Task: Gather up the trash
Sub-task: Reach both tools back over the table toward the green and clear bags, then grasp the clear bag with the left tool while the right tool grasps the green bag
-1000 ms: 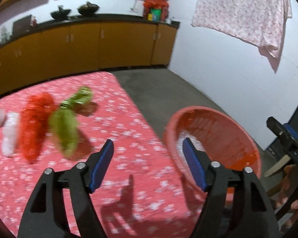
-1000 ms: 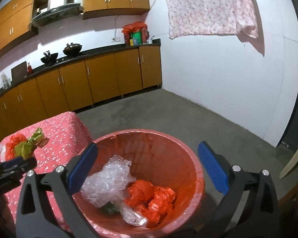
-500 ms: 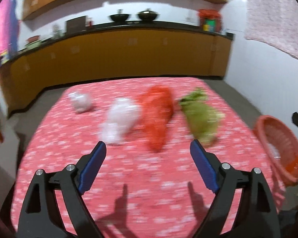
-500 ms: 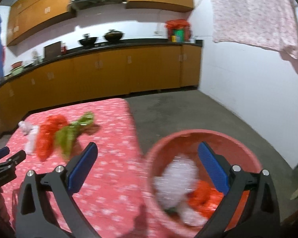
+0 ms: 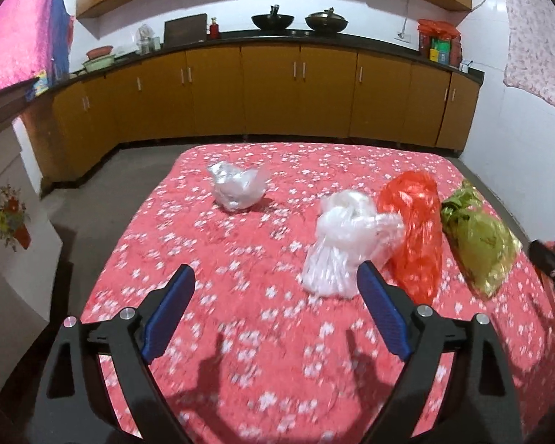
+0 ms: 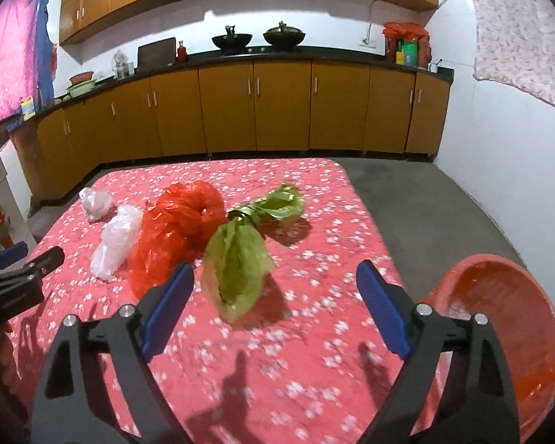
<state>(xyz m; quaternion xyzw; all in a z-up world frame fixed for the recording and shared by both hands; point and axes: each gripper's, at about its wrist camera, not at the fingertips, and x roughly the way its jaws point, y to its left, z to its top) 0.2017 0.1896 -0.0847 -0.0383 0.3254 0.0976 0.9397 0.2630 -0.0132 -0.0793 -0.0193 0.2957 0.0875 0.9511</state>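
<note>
- On the surface (image 5: 240,333), covered in a red cloth with white flowers, four crumpled plastic bags lie in a rough row; places here are told from the red bag (image 5: 414,229) (image 6: 174,229).
- Farthest left of the red bag, well apart from it and toward the far edge, sits a small silvery clear bag (image 5: 236,188) (image 6: 95,202).
- Just left of the red bag, touching it, lies a white bag (image 5: 344,240) (image 6: 116,236).
- Just right of the red bag lies a green bag (image 5: 477,236) (image 6: 240,255), knotted near its far end.
- Farther right of the red bag, off the edge of the surface, stands a red basket (image 6: 518,333); its contents cannot be made out.
- The left gripper (image 5: 273,318) hovers above the surface with its jaws spread wide and nothing between them; they have just been opening. The white bag lies just beyond its right finger.
- The right gripper (image 6: 273,314) hovers with its jaws also spread and empty, though they have just been closing a little. The near end of the green bag lies just ahead between its fingers, untouched.
</note>
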